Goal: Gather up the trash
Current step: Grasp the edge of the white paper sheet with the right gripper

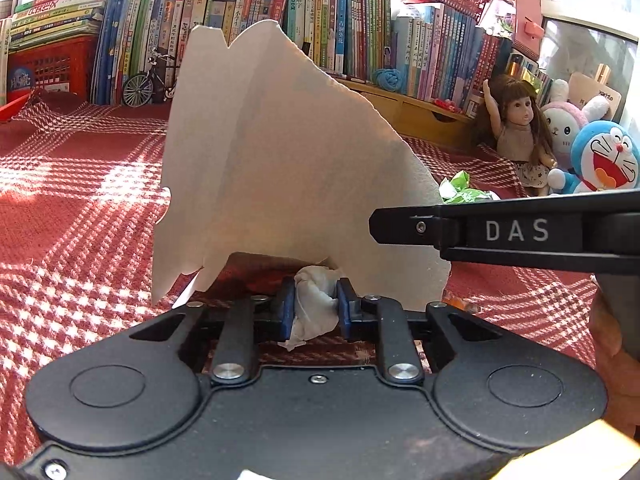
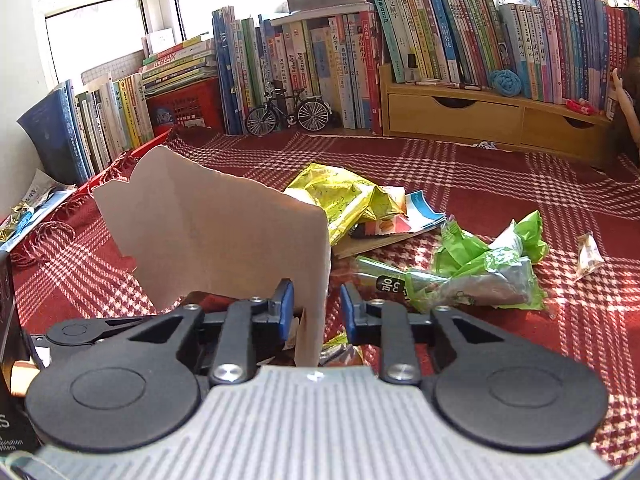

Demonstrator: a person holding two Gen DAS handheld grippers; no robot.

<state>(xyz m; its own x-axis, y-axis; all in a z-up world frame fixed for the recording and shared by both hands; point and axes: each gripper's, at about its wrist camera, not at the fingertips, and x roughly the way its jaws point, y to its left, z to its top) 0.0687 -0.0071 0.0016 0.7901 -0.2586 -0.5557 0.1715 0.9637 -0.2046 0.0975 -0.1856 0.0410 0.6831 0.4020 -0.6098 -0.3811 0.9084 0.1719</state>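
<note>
While the left gripper (image 1: 316, 308) clamps a crumpled white tissue (image 1: 314, 310) beside the upright cardboard sheet (image 1: 280, 160) over the red plaid blanket (image 1: 80, 184), the right gripper (image 2: 316, 308) straddles that sheet's edge, fingers parted; green wrappers (image 2: 480, 268) lie rightward.

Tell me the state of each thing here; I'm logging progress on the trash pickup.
left gripper: shut on crumpled tissue.
right gripper: open, fingers either side of the cardboard's edge.
torn cardboard piece: standing upright.
yellow wrapper: crumpled, lying on the blanket.
green wrappers: crumpled, lying on the blanket.
wooden drawers: closed.
</note>
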